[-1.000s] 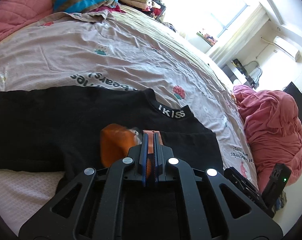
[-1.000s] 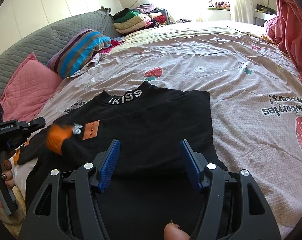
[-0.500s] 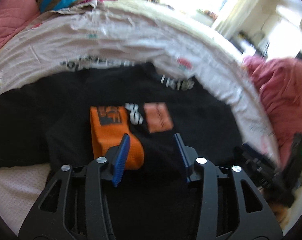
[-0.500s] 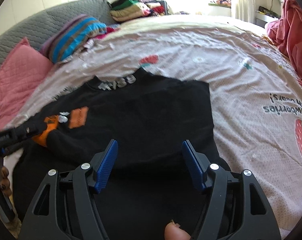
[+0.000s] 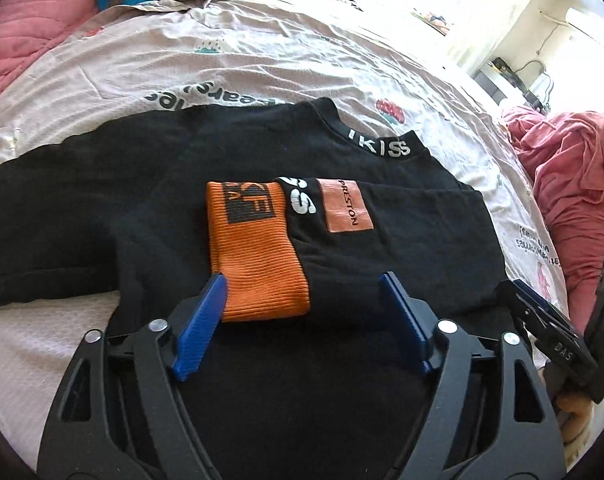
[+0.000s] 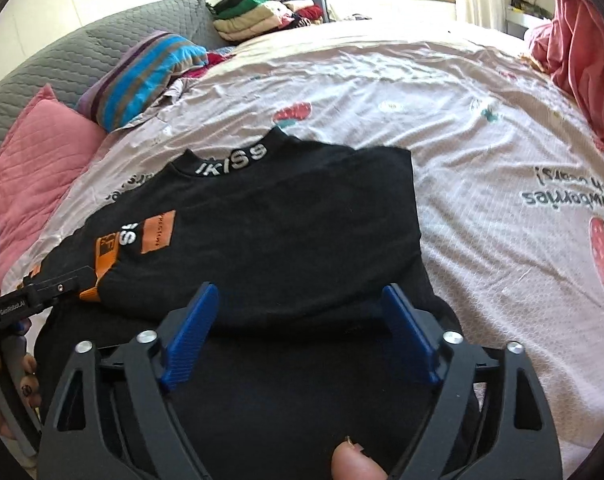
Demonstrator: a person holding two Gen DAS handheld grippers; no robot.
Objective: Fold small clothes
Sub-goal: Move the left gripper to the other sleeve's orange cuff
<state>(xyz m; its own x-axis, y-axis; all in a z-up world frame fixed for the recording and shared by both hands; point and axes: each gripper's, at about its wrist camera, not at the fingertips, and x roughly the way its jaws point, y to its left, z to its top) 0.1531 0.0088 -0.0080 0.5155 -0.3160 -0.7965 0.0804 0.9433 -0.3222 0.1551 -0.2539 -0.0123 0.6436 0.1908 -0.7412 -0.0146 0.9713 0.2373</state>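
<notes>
- The black sweatshirt (image 5: 262,168) lies flat on the bedspread (image 5: 262,52), its collar, lettered "IKISS" (image 5: 379,147), at the far side; its near part is cut off behind the gripper frames in both views.
- One sleeve is folded across the chest, its orange ribbed cuff (image 5: 254,252) lying on top, beside an orange patch (image 5: 345,212) reading "PRESTON".
- The print on the cuff is partly hidden by the fold and hard to read.
- The left gripper (image 5: 302,320) hovers at the near edge of the cuff with its blue fingers (image 5: 202,324) spread wide, gripping nothing.
- The right gripper (image 6: 298,332) stands likewise spread and empty over the near part of the sweatshirt.
- Further out: a pink pillow (image 6: 34,152), a striped pillow (image 6: 142,72) and stacked clothes (image 6: 258,12) at the far left, and a pink blanket (image 5: 573,184) at the right, cut off by the frame.
</notes>
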